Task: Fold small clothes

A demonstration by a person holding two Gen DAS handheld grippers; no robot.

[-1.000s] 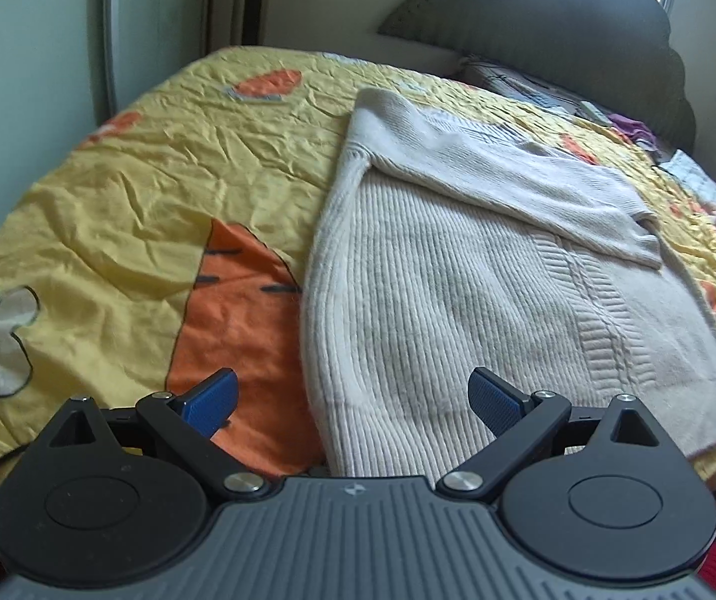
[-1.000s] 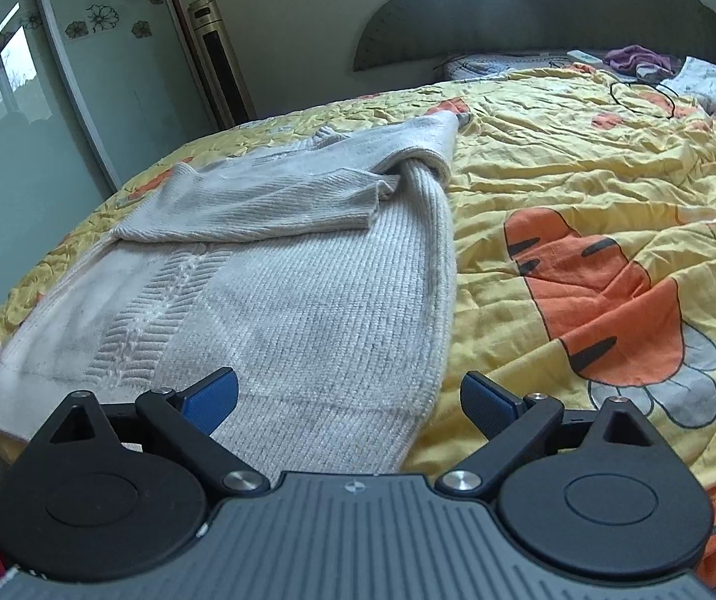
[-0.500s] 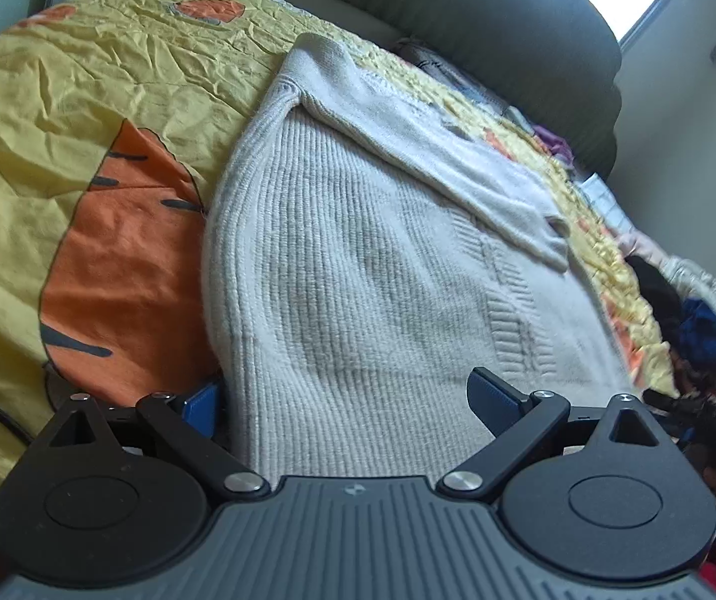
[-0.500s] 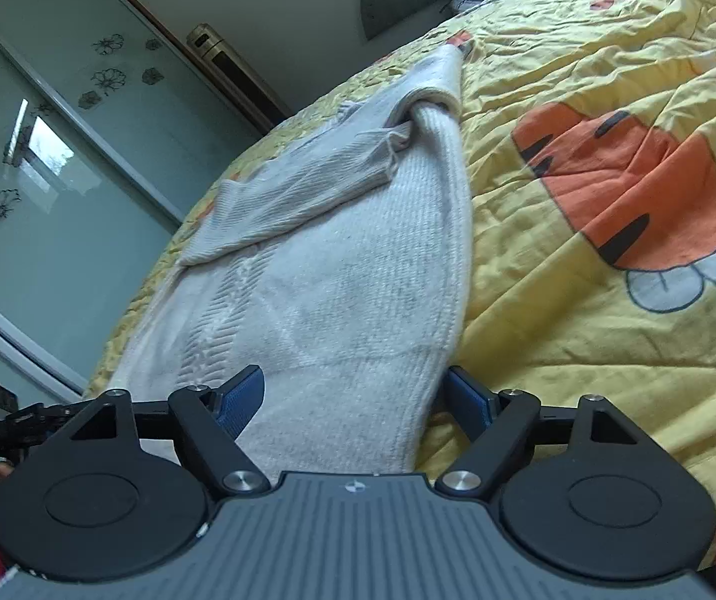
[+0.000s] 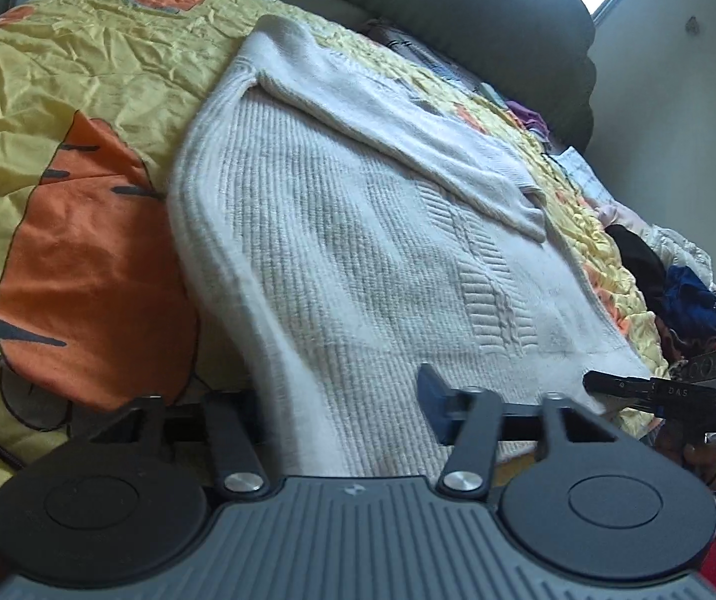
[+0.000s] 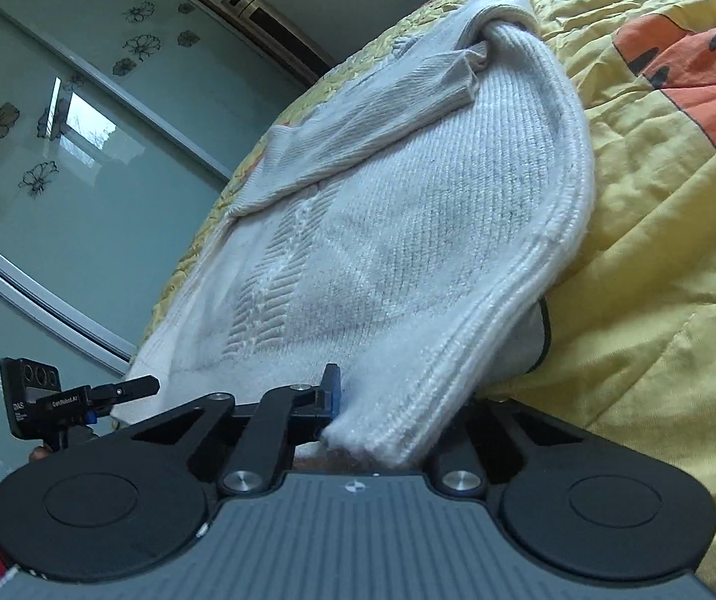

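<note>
A cream knit sweater (image 5: 358, 225) (image 6: 408, 200) lies flat on the yellow carrot-print bedspread (image 5: 58, 100) (image 6: 658, 250), one sleeve folded across its chest. My left gripper (image 5: 333, 395) is at the sweater's near left hem corner. Its jaws are closing, with the knit edge between them and a wide gap left; the left finger is hidden under the cloth. My right gripper (image 6: 393, 410) is shut on the opposite hem corner, and the knit bunches between its pads as the jaws finish closing. Each gripper shows in the other's view: right (image 5: 658, 390), left (image 6: 83, 400).
A dark padded headboard (image 5: 458, 15) stands at the far end of the bed. Loose dark and blue clothes (image 5: 683, 290) are piled along the bed's right side. Glass sliding doors (image 6: 58, 150) with flower prints and a tower appliance (image 6: 268, 20) flank the bed's left side.
Both grippers sank to the sweater's near hem and tilted. Their wide-open jaws narrowed: the right closed on its corner, the left closed partway around the other corner.
</note>
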